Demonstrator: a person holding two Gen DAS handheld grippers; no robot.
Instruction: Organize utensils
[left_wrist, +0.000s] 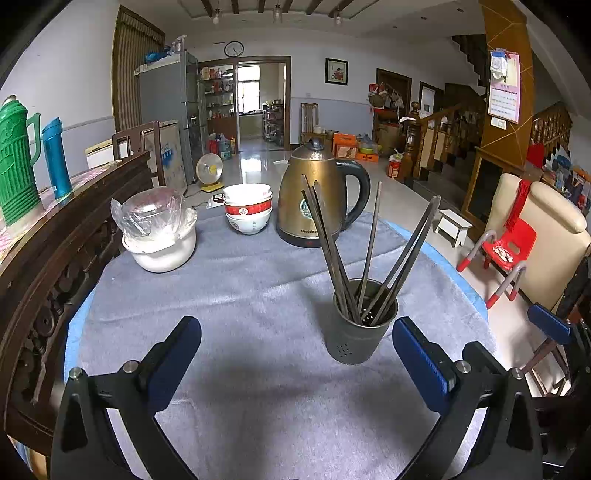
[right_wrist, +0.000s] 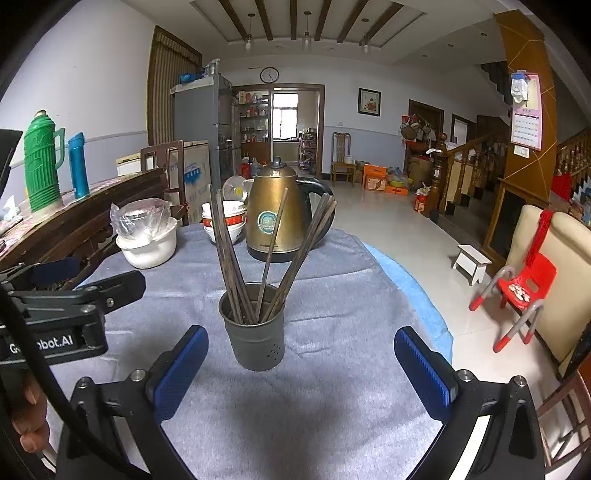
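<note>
A dark grey perforated utensil cup (left_wrist: 360, 334) stands on the grey cloth (left_wrist: 240, 295) and holds several dark chopsticks (left_wrist: 332, 251) that fan out upright. It also shows in the right wrist view (right_wrist: 255, 328) with the chopsticks (right_wrist: 231, 254). My left gripper (left_wrist: 295, 347) is open and empty, low over the cloth, with the cup just inside its right finger. My right gripper (right_wrist: 301, 356) is open and empty, with the cup between its fingers and a little ahead. The left gripper's body (right_wrist: 70, 302) shows at the left of the right wrist view.
A brass kettle (left_wrist: 314, 195), stacked bowls (left_wrist: 248, 208) and a white pot with a plastic-wrapped bowl (left_wrist: 159, 232) stand at the table's far side. A dark wooden sideboard (left_wrist: 55, 229) with green and blue flasks is to the left. The table edge (left_wrist: 458, 273) curves at right.
</note>
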